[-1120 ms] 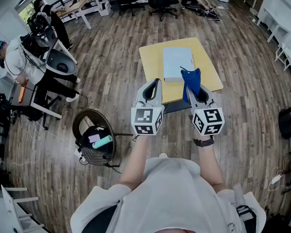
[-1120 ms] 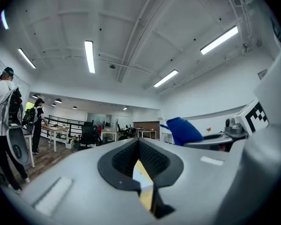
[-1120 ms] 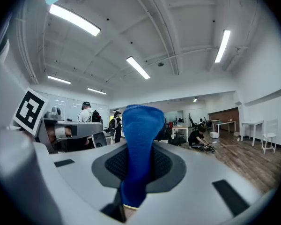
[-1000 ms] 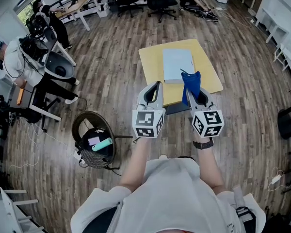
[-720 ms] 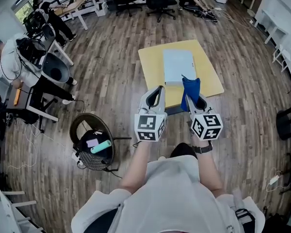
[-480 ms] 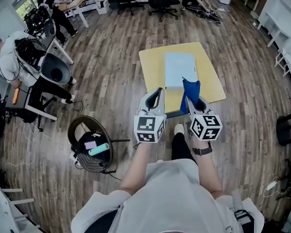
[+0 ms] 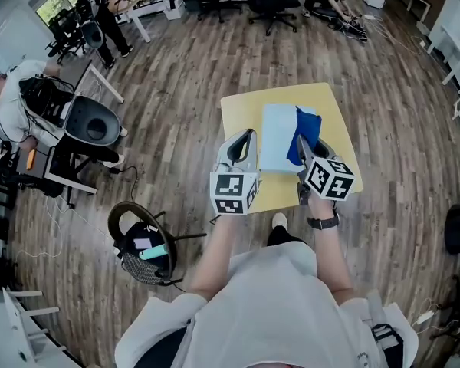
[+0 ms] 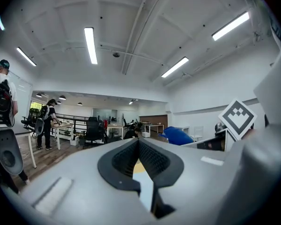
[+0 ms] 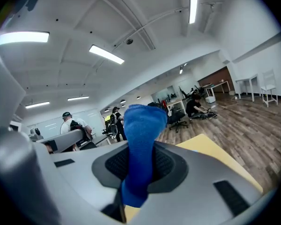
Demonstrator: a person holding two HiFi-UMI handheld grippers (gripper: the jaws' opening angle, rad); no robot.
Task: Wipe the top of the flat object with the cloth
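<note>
A pale blue flat object (image 7: pixel 274 140) lies on a small yellow table (image 7: pixel 241 113). My right gripper (image 7: pixel 303 141) is shut on a blue cloth (image 7: pixel 303 131), which sticks up out of the jaws over the object's right part. In the right gripper view the cloth (image 9: pixel 140 135) fills the gap between the jaws of that gripper (image 9: pixel 139 161), with the yellow table (image 9: pixel 215 153) beyond. My left gripper (image 7: pixel 249 134) hovers over the table's near left part, shut on nothing. In the left gripper view the tips of that gripper (image 8: pixel 138 144) meet.
A round wire basket (image 7: pixel 144 240) holding small items stands on the wood floor at lower left. People sit at desks (image 7: pixel 84 121) on the left. Office chairs (image 7: pixel 272 2) stand beyond the table. The wearer's shoe (image 7: pixel 279 221) is at the table's near edge.
The person has stepped up to the table. Both grippers went from short of its near edge to over it, and the cloth now hangs above the flat object.
</note>
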